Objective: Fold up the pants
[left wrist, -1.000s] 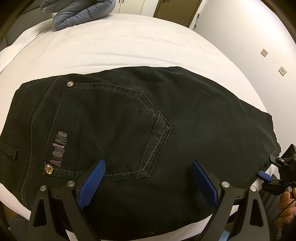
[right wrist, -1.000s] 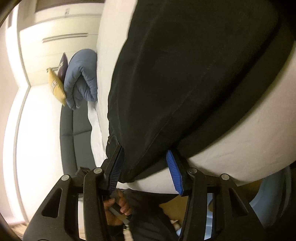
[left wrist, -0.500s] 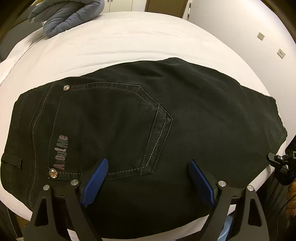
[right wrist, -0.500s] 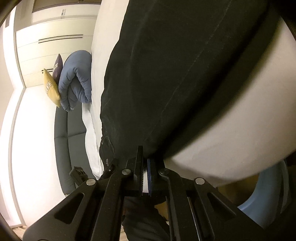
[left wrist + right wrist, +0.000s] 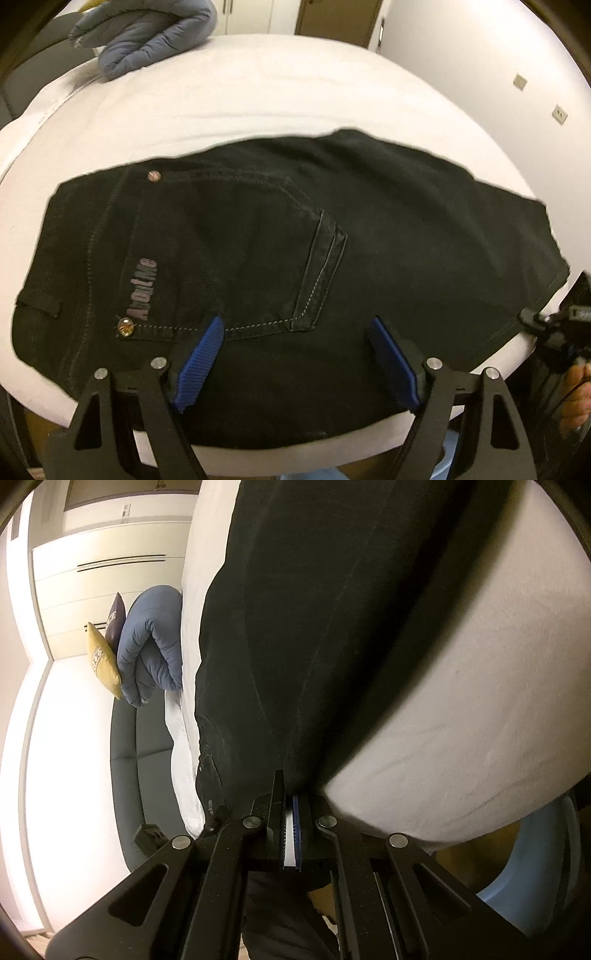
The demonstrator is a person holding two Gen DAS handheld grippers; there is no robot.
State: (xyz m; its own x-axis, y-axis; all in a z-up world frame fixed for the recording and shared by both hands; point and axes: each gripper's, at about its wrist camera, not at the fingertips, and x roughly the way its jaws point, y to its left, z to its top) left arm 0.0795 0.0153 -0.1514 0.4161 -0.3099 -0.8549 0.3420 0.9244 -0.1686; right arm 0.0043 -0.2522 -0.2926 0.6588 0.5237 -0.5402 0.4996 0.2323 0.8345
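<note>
Lying flat, black pants (image 5: 280, 258), grey pocket lettering (image 5: 142, 290) blurred, unreadable

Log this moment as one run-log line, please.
task: fold pants | right gripper: shut on black pants near edge | left gripper: jaws closing over pants, not gripping | surface: white bed | fold: not yet made

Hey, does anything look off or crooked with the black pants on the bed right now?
Nothing looks damaged. The black pants lie flat on the white bed, slightly slanted, with their near edge hanging over the bed's side. The right claw is shut on that edge; the left claw is closing over the cloth by the back pocket.
</note>
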